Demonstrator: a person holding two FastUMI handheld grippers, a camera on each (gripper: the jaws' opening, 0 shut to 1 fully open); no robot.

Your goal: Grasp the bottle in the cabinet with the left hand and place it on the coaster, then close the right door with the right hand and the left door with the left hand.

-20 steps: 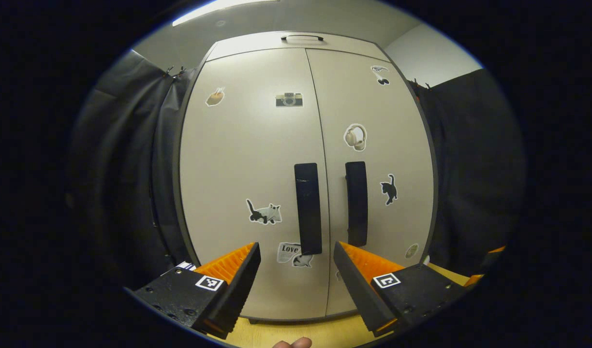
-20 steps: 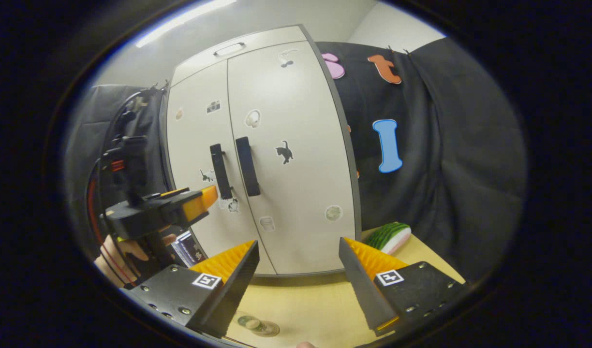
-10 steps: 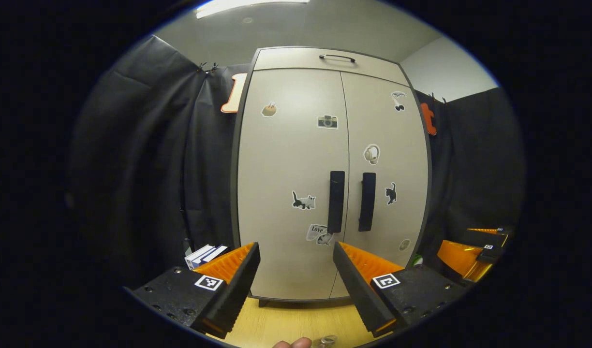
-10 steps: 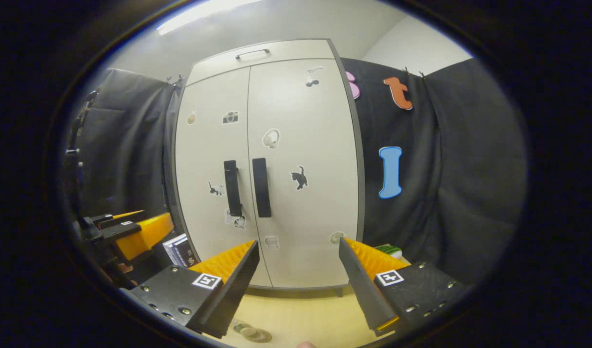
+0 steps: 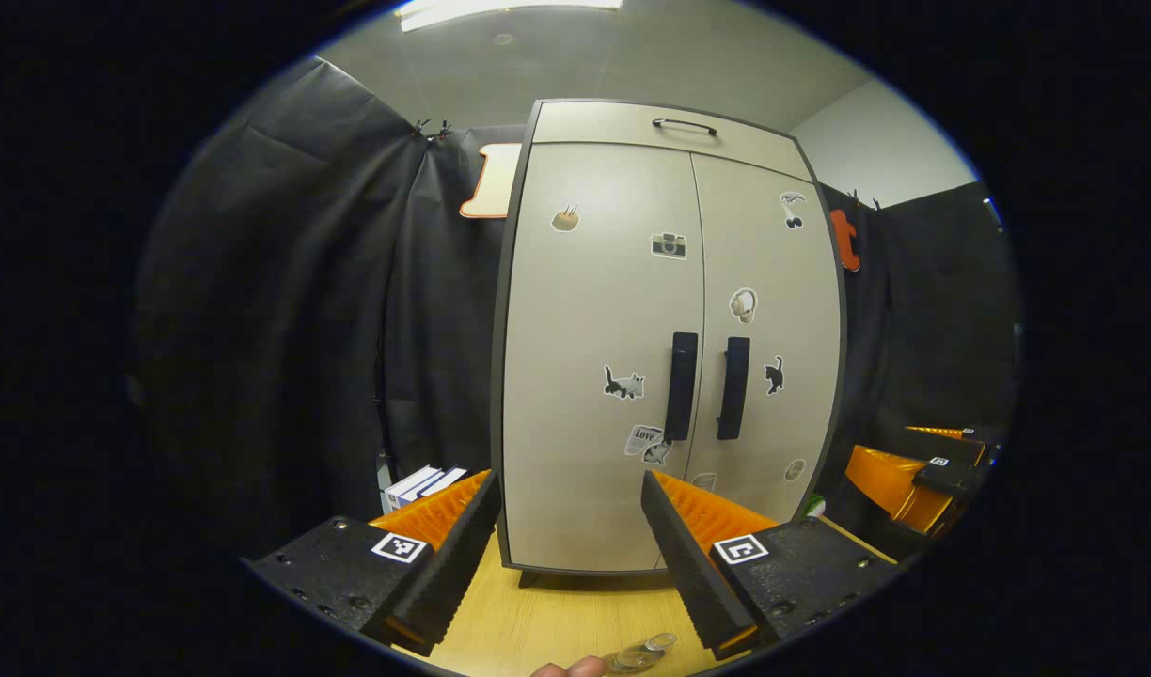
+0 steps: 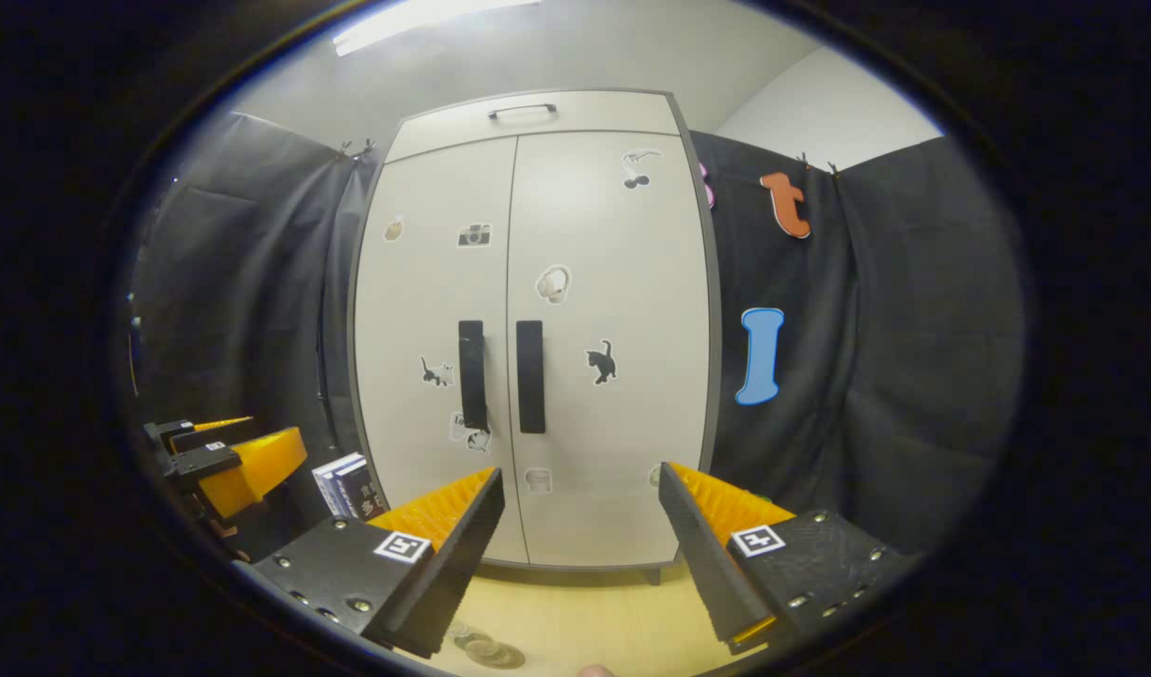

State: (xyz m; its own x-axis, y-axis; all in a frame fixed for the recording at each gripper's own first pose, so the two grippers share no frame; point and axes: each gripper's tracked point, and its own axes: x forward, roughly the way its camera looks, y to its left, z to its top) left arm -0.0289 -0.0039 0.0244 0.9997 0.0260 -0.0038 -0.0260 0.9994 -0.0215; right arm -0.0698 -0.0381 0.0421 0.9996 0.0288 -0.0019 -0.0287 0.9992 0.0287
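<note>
Setting: I log this as a staged recording booth, not a lived-in home. Evidence I see: black cloth (image 6: 876,376) hung as walls on both sides, clipped up at the top; a pale two-door cabinet (image 6: 538,282) with dark handles and small stickers, both doors shut, standing on a light wooden tabletop (image 5: 557,621); a few books (image 6: 348,481) beside it; plain grey ceiling with a strip light (image 5: 510,7).

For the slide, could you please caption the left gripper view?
Open left gripper faces the cabinet, both doors shut, over the wooden table.
</note>
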